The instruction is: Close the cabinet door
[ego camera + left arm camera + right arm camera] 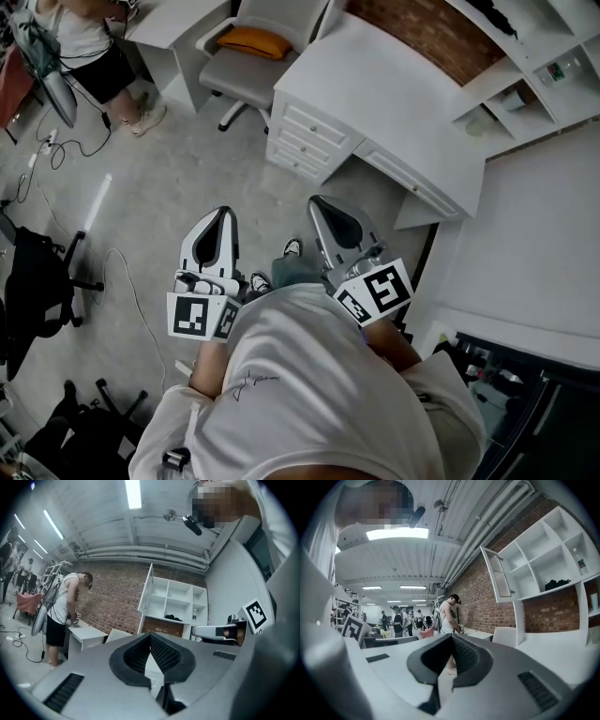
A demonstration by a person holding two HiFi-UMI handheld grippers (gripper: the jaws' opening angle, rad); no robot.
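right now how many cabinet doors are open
1: the white cabinet door, swung out at the left end of the shelf unit; more could be out of frame.

We're watching the cabinet door [497, 576] and it's standing wide open. It's a tall, narrow white panel with a framed inset, and it's hanging upright off the left edge of the white cabinet [178, 592]. It's swinging out into the room, away from the brick wall [476, 597] behind. From the left gripper view we're catching it at a slant, with its free edge leaning well clear of the cabinet's front. The open compartments beside it are sitting uncovered, so nothing is closing yet.
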